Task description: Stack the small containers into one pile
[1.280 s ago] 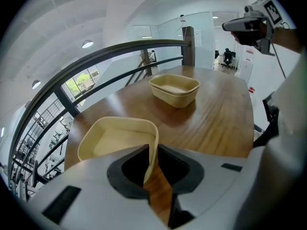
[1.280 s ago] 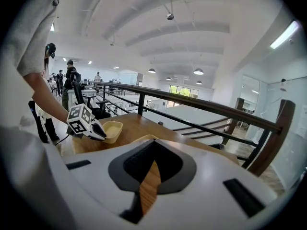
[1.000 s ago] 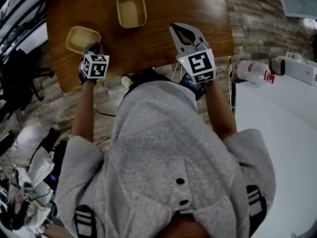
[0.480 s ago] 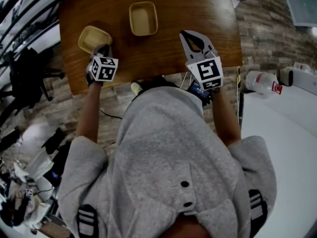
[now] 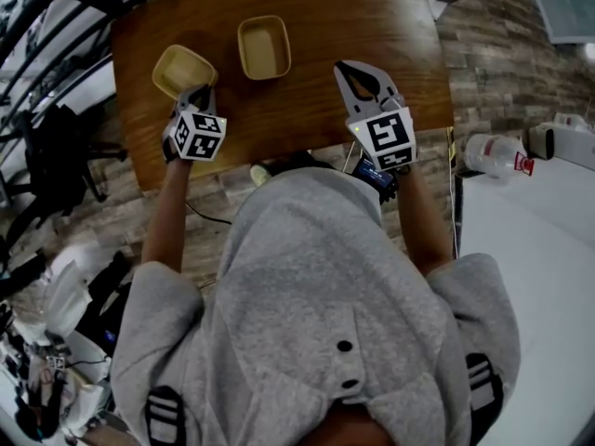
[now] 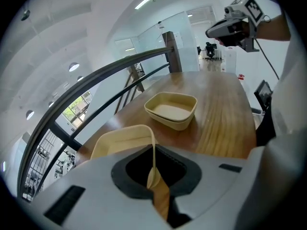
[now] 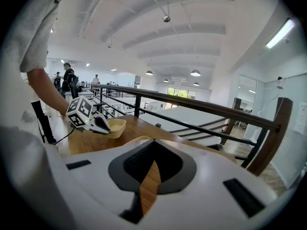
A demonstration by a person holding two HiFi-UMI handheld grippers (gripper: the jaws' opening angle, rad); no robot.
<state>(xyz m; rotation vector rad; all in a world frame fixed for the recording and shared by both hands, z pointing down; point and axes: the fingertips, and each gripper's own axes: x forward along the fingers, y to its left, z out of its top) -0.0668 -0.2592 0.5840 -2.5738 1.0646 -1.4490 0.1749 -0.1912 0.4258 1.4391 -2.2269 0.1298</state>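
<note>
Head view overhead, gripper views low, sharing table [image 5: 316, 100], gripped container [image 5: 178, 66]

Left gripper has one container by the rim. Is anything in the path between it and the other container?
Nothing visible does. Only bare table lies between the held container and the second container; the right gripper, jaws shut and empty, is off to the side.

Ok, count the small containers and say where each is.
2. One container is held by its rim in the left tool at the left of the table; the other container sits free mid-table. None seems hidden.
</note>
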